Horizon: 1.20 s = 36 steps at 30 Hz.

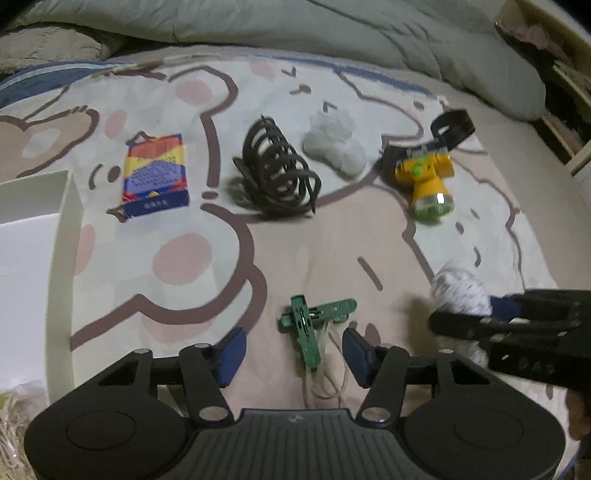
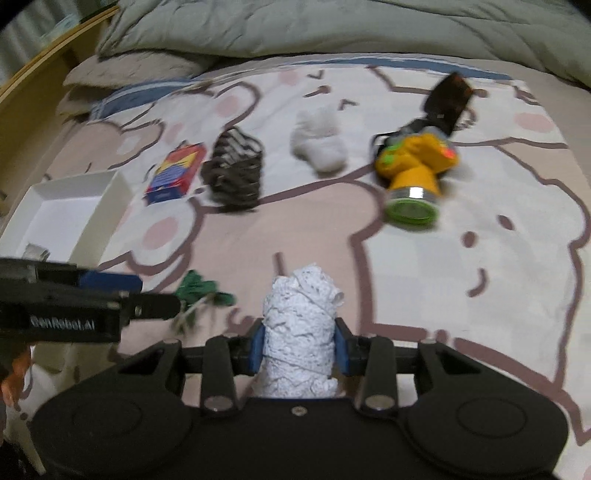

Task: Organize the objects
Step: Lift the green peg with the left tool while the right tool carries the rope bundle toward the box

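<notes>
Gripping the white lace roll point(image 2: 301, 328) between both pads, your right gripper point(image 2: 300, 343) holds it just off the bear-print bedspread point(image 2: 461, 295). Your left gripper point(image 1: 293, 350) has its fingers apart, straddling the green clip point(image 1: 308, 325) and its pale cord without pressing on either. A white box point(image 2: 110, 206) sits at the left edge of the bed, its near wall just beside your left gripper. Open bedspread lies ahead of both grippers. Beyond it runs a row: card pack point(image 1: 155, 175), dark coiled cord point(image 1: 277, 173), white sock point(image 1: 334, 142), yellow headlamp point(image 1: 424, 173). Grey duvet point(image 1: 332, 26) bounds the far side.
</notes>
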Motion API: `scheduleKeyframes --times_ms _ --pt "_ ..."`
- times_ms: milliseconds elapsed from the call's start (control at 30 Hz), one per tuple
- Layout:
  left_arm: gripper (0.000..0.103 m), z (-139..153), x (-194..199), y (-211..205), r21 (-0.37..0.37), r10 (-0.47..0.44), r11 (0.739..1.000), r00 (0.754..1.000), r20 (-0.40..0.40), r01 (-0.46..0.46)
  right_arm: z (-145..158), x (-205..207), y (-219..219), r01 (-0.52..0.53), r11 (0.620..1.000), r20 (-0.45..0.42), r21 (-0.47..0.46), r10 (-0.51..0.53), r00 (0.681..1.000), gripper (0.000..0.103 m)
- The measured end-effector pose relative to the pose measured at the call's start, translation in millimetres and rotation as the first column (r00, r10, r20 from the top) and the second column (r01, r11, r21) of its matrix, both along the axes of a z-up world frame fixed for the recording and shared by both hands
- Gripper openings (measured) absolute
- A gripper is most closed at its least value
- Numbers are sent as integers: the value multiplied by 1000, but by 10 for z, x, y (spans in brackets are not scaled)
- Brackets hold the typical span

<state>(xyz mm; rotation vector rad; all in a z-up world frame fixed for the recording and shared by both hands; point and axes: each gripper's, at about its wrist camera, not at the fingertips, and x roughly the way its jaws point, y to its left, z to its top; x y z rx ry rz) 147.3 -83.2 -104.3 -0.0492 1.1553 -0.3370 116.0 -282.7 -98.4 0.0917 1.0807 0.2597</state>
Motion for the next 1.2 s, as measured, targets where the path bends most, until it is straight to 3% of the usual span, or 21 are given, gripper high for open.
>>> scheduleKeyframes --times_ms 200,333,600,900,1033,1200 --pt "49 -126 25 -106 17 -5 1000 1000 -16 5 -60 -18 -156 27 1000 -23 -2 -27 999 39" --pt "17 -186 41 -177 37 -13 999 999 -36 15 -80 -37 -174 17 1000 -27 -5 -17 1000 39" --pt "12 -136 21 -157 30 -7 1000 1000 -24 7 -68 -45 -210 22 1000 -4 -16 -22 1000 39" --pt "12 196 -5 -63 -29 24 999 997 75 -22 190 -88 -305 89 996 119 19 -91 989 39" --pt "12 348 -36 -21 -10 17 1000 989 147 -16 317 -103 -311 118 993 161 32 -122 979 39" --pt "12 480 -58 111 -27 42 999 982 182 -38 426 -120 -267 135 990 202 44 -141 969 39"
